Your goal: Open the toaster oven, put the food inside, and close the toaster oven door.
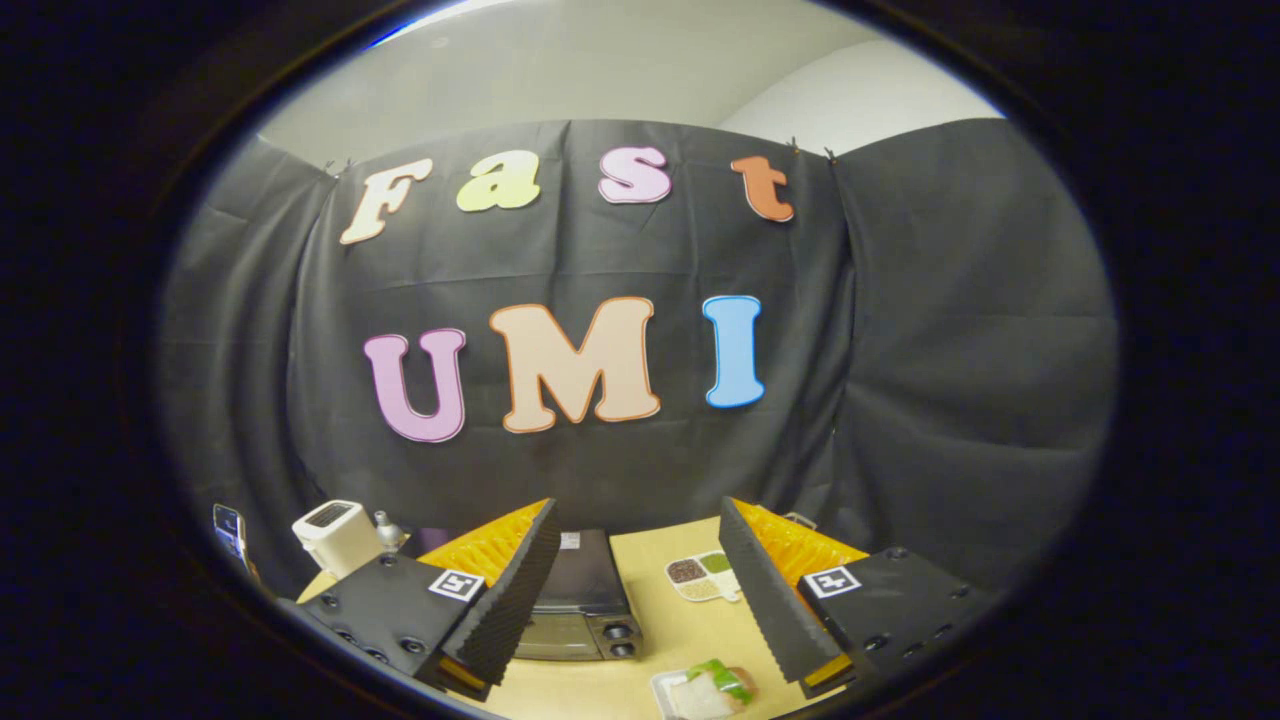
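My gripper [640,590] is held high above the table, its two black ribbed fingers [505,600] spread wide apart with nothing between them. Below, between the fingers and nearer the left one, stands a black toaster oven [585,600] with its glass door closed and two knobs on its right side. The left finger covers part of it. The food, a sandwich with green filling on a small white tray [705,690], lies on the wooden table [650,620] in front of the oven, toward the right finger.
A white divided plate [702,577] with small portions lies on the table behind the food, beside the right finger. A white appliance [337,535] and a small metal object [386,530] stand beyond the left finger, by the black cloth wall.
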`<state>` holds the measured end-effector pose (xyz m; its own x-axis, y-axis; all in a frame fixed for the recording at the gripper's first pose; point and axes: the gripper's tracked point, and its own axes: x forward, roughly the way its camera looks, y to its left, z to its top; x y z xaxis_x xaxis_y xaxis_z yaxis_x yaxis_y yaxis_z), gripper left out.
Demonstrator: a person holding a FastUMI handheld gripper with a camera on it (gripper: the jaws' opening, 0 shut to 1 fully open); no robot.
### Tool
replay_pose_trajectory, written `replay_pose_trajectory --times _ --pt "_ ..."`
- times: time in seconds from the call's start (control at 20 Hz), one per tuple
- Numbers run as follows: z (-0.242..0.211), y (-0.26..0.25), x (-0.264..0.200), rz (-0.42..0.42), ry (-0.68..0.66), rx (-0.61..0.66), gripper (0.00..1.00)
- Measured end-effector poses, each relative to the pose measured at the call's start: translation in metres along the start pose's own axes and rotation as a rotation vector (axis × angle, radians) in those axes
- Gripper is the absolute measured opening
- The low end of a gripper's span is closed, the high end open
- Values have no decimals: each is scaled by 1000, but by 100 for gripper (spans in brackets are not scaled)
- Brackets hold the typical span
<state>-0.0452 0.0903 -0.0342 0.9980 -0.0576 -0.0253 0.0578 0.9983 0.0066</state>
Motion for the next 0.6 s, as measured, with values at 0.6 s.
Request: replay_pose_trajectory --times 0.6 --pt "-95 137 21 197 82 45 100"
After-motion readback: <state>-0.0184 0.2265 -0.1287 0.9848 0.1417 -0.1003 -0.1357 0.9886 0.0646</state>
